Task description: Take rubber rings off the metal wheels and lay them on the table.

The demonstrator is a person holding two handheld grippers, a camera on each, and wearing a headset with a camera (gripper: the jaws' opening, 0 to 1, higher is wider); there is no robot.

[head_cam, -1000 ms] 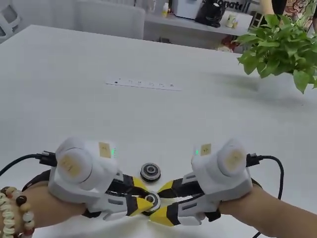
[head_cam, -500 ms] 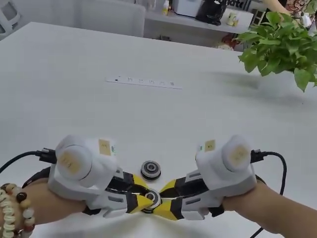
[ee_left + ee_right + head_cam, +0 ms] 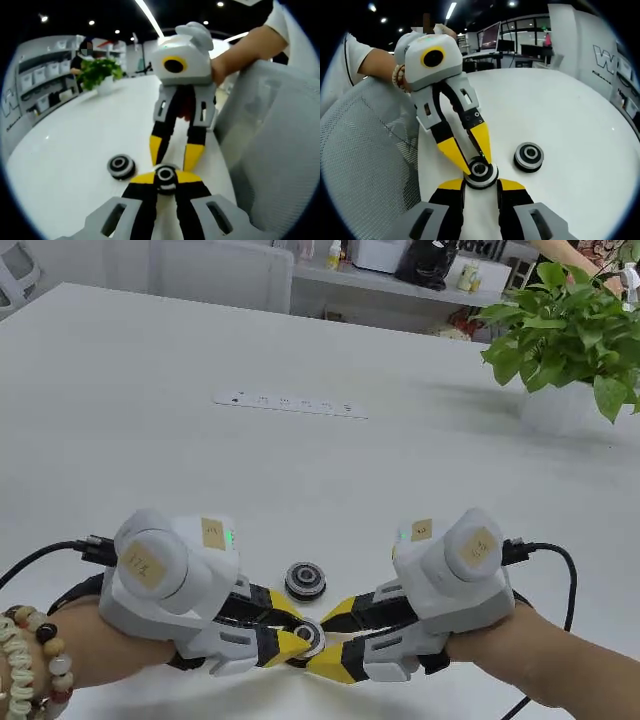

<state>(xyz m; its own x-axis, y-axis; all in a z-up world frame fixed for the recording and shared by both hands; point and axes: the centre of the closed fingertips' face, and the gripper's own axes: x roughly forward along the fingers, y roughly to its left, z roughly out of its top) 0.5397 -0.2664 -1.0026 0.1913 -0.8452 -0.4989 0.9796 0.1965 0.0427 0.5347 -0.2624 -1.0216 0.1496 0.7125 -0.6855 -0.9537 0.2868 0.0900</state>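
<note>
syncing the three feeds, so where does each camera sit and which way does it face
Head view: on the headset, looking forward and down at the table; both forearms show, with the left gripper and right gripper closed on one wheel.
Left gripper view: on the left gripper, facing along its jaws at the right gripper and a plant; an arm shows.
Right gripper view: on the right gripper, facing back at the left gripper; a beaded wrist shows.
Shared: both gripper views show the wheel and spare wheel, from opposite sides.
</note>
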